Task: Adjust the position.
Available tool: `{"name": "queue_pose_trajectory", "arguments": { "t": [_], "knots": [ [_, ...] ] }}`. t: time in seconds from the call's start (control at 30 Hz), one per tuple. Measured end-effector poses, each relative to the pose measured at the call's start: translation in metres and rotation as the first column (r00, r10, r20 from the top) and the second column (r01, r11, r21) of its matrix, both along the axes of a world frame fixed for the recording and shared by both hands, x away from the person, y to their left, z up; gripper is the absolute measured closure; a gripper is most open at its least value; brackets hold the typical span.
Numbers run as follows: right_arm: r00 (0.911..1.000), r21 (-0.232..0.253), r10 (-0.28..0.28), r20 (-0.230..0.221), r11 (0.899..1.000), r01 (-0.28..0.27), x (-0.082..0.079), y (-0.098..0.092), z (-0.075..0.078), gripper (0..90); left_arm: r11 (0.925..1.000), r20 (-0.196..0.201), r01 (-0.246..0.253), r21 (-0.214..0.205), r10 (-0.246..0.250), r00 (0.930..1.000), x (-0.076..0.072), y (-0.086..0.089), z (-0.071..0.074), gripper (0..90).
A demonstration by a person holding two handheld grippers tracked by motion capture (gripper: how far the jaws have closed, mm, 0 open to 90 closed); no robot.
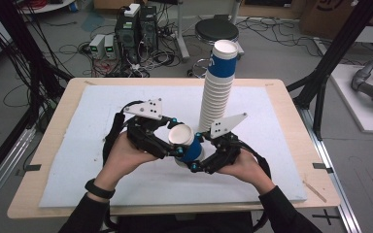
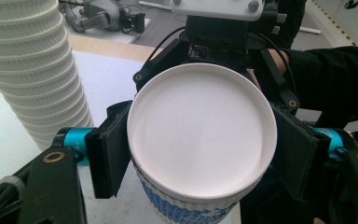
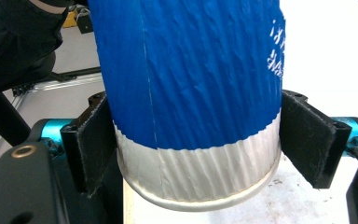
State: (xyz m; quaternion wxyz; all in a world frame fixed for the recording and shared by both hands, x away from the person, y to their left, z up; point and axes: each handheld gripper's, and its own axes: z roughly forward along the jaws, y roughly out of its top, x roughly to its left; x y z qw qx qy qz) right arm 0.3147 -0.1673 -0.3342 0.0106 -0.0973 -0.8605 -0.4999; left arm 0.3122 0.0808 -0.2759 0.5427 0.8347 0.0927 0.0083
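Cup (image 3: 186,93) top (blue part) cropped

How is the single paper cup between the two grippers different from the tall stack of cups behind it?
The single cup lies tilted on its side, its bottom disc facing the left gripper; the stack stands upright on the white mat. The single cup is held by both the left gripper and the right gripper; the stack stands free. The single cup is short; the stack rises tall. Both are ribbed white paper with a blue band.
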Motion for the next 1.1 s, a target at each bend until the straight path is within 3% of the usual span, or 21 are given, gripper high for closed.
{"name": "queue_pose_trajectory", "arguments": {
  "t": [0.2, 0.4, 0.43, 0.7, 0.83, 1.1],
  "knots": [
    [1.0000, 0.031, -0.009, 0.003, 0.999, 0.009, 0.000, -0.003, 0.002, 16.3, 0.9986, -0.006, -0.004, -0.053, 0.003, 1.0000, 0.001, 0.003, 0.001, 28.6],
    [0.9998, 0.099, -0.019, -0.003, 0.995, 0.020, 0.001, -0.009, 0.008, 15.8, 0.9906, -0.013, -0.011, -0.137, 0.009, 0.9999, 0.003, 0.011, 0.002, 28.7],
    [0.9998, 0.108, -0.022, 0.001, 0.994, 0.022, 0.001, -0.010, 0.008, 15.8, 0.9860, -0.017, -0.018, -0.166, 0.015, 0.9997, 0.003, 0.012, 0.003, 28.8],
    [0.9983, 0.186, -0.058, 0.011, 0.981, 0.055, 0.000, -0.016, 0.012, 14.1, 0.9663, -0.003, -0.040, -0.254, 0.040, 0.9992, 0.001, 0.018, 0.005, 28.8],
    [0.9980, 0.212, -0.063, 0.010, 0.975, 0.060, -0.001, -0.015, 0.012, 14.2, 0.9641, -0.006, -0.036, -0.263, 0.035, 0.9994, 0.002, 0.018, 0.004, 28.9],
    [0.9983, 0.207, -0.052, 0.028, 0.977, 0.045, 0.000, -0.017, 0.013, 18.1, 0.9654, -0.013, -0.029, -0.259, 0.027, 0.9996, 0.002, 0.018, 0.003, 29.0]
  ]
}}
